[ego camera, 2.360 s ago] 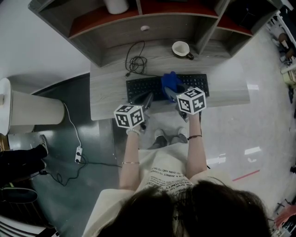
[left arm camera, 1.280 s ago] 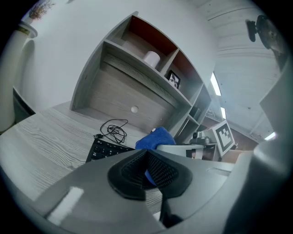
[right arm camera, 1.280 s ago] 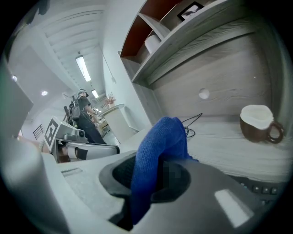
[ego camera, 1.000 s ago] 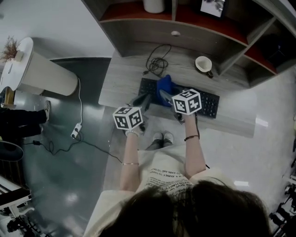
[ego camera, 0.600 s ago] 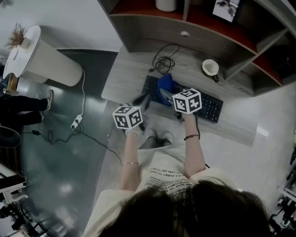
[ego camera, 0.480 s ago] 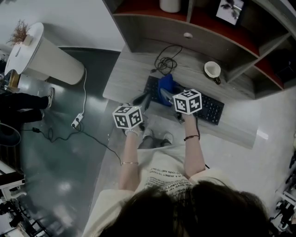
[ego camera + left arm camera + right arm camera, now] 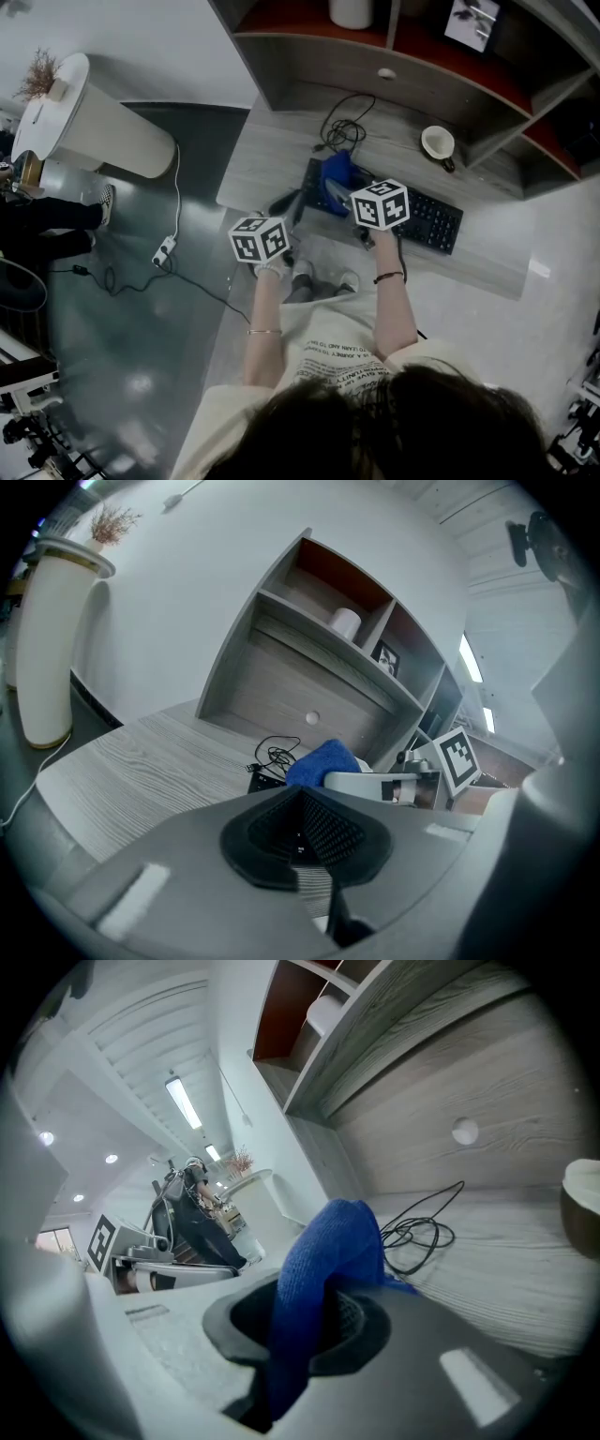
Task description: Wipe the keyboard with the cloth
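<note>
A black keyboard [image 7: 427,221] lies along the front of the wooden desk [image 7: 272,159]. My right gripper [image 7: 334,193] is shut on a blue cloth [image 7: 337,171], which rests on the keyboard's left part. In the right gripper view the cloth [image 7: 325,1265] rises in a fold from between the jaws of that gripper [image 7: 309,1335]. My left gripper [image 7: 292,202] hangs just left of the cloth, at the keyboard's left end, shut with nothing in it. From the left gripper [image 7: 305,832] I see the cloth [image 7: 321,759] and a keyboard corner [image 7: 265,782] beyond.
A coiled black cable [image 7: 339,131] lies behind the keyboard, and a white cup [image 7: 438,143] stands at the back right. Shelves [image 7: 394,56] rise over the desk's rear. A tall white bin [image 7: 84,127] and a floor cable [image 7: 169,248] are to the left.
The cloth and right gripper have gone from the keyboard's middle to its left part. The head view has swung, so the desk sits further right. The left gripper keeps its place.
</note>
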Motion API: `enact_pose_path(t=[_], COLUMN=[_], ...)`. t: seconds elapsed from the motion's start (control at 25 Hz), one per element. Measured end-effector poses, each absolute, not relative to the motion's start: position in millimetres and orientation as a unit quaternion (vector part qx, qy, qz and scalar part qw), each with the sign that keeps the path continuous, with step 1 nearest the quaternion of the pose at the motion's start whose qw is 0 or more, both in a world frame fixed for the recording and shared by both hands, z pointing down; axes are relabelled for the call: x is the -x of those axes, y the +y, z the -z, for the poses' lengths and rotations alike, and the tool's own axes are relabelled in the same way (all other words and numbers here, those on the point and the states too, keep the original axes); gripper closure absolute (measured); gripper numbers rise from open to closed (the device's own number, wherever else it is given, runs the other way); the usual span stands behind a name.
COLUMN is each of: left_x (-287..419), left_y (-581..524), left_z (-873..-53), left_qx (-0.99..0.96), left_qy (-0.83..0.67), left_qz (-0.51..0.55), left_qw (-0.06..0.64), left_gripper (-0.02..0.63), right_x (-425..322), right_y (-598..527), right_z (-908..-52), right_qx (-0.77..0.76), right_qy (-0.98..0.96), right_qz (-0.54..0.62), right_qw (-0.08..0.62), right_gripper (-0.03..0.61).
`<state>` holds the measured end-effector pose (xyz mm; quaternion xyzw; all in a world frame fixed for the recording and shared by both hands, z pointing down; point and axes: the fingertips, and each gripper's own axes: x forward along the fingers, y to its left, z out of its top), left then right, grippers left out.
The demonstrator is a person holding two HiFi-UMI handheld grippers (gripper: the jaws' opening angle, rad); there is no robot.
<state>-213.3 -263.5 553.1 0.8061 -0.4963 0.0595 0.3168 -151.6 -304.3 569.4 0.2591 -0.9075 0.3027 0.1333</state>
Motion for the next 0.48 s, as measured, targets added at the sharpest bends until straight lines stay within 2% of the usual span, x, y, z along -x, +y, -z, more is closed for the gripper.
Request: enact_pose_path(t=[0.48], left_x=[239], left_y=[-266], left_z=[-558], left_qx=[-0.816], left_qy=[-0.474], left_qz=[-0.065], left_qw=[0.325], left_gripper=[0.612], right_x=[177], right_y=[-308], right_z=[-572], right_qx=[-0.282], right_qy=[-0.899], right_qz=[-0.306], right_qw=[0.135], right_gripper=[0.52])
